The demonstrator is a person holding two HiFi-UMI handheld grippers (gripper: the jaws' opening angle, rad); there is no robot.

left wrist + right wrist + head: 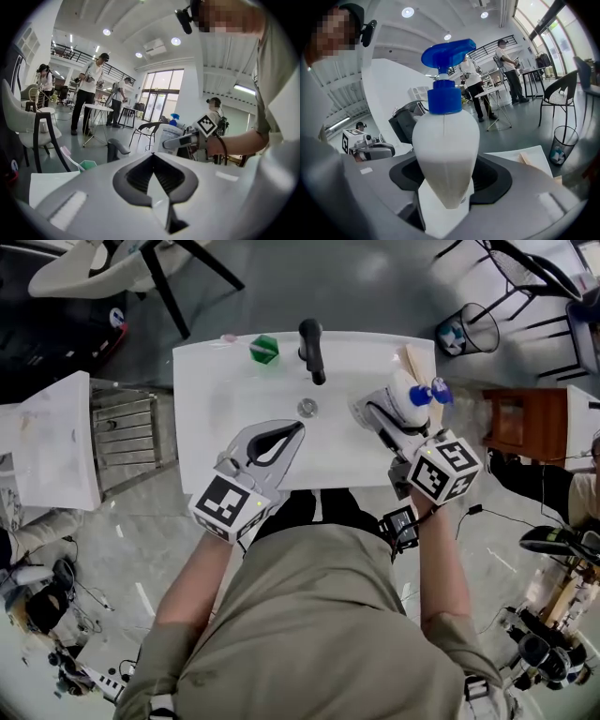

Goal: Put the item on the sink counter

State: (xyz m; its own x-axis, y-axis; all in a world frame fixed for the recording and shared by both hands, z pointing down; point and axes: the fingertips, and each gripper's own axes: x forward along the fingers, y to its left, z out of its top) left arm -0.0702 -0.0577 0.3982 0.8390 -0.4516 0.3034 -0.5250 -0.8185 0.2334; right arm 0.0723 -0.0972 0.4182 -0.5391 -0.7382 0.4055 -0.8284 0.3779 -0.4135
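Indoors, a person in a khaki shirt (319, 615) stands at a white ceramic sink (225, 432), a hand-held tool in each hand. The right tool (389, 413) pinches a white plastic spray bottle with a blue trigger head (446, 150) by its lower body, its jaws pressed against the bottle's two sides. From the head view, the bottle is tilted over the sink's right side, its blue head pointing right and away from the person, close to the right-hand strip of the sink's flat white worktop (204, 362). Whether it touches that surface cannot be told. The left tool (298, 427) is over the front left of the basin, its jaws pressed together at the tips with nothing between them, aimed toward the round metal drain (307, 408). At the back of the worktop stands a black tap (312, 351). Just to its left is a green faceted cup (264, 349) holding a pink-headed toothbrush (68, 158). A pale beige flat piece (413, 360) lies on the worktop's right rear, beyond the bottle. On the grey floor to the right are a black wire waste basket (480, 327) and a brown wooden cabinet (525, 423). In the left gripper view, other people (91, 89) stand around a white table (99, 107) in a bright hall with tall windows (161, 96).
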